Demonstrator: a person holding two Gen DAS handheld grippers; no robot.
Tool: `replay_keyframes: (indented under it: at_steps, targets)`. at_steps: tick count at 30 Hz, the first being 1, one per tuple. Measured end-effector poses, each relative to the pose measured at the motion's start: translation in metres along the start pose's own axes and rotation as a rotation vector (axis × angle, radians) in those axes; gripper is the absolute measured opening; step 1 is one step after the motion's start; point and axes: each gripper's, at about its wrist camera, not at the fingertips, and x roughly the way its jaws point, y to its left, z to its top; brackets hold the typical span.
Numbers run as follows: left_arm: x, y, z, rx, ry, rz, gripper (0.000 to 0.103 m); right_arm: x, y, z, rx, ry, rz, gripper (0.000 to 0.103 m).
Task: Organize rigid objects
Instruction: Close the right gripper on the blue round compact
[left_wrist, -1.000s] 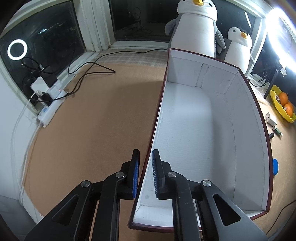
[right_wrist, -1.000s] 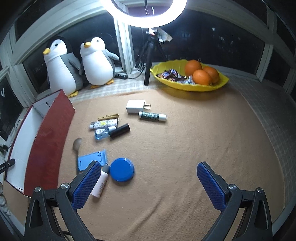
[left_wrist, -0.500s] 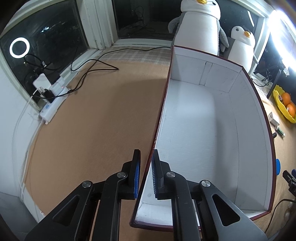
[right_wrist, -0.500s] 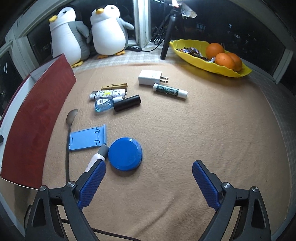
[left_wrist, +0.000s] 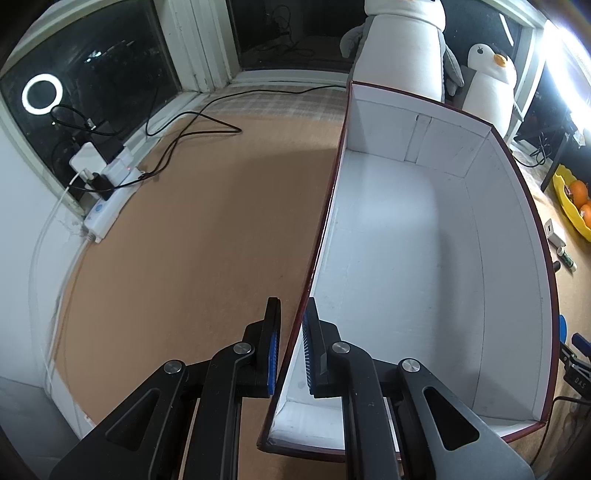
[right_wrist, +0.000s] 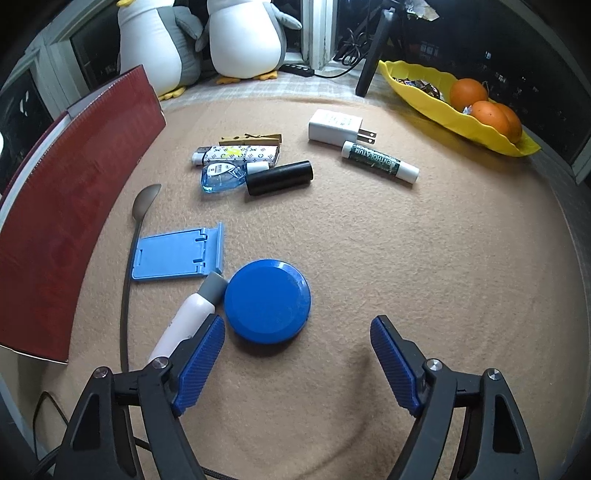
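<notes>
Now: left claw (left_wrist: 291, 345) clamps box (left_wrist: 424, 236) wall | right claw (right_wrist: 297, 363) closing, empty, above round disc (right_wrist: 267, 301)

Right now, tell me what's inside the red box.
The red box holds nothing visible: only its bare white floor and walls. The near corner is covered by the left gripper, clamped shut on the box's wall.

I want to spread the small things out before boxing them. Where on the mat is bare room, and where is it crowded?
Bare: the mat right of the blue disc, below the lip balm and yellow tray; also the box floor. Crowded: between the box wall and disc, where phone stand, spoon and tube cluster.
</notes>
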Motion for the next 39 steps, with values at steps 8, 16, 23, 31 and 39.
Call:
replay_keyframes:
  at_steps: [8, 16, 23, 31, 39]
  targets:
    - [-0.001, 0.000, 0.001, -0.013, 0.010, 0.002, 0.010, 0.009, 0.001, 0.009, -0.033, 0.004, 0.007, 0.077]
    - [0.003, 0.005, 0.001, -0.048, 0.036, -0.027, 0.010, 0.015, 0.003, 0.012, -0.052, 0.007, 0.015, 0.074]
    - [0.002, 0.003, 0.001, -0.048, 0.037, -0.021, 0.010, 0.014, 0.003, 0.018, -0.062, -0.004, 0.019, 0.046]
    - [0.002, 0.003, 0.001, -0.043, 0.036, -0.020, 0.010, 0.013, 0.003, 0.017, -0.060, -0.006, 0.027, 0.046]
    - [0.002, 0.003, 0.001, -0.043, 0.033, -0.021, 0.010, 0.011, -0.001, 0.014, -0.050, -0.006, 0.027, 0.046]
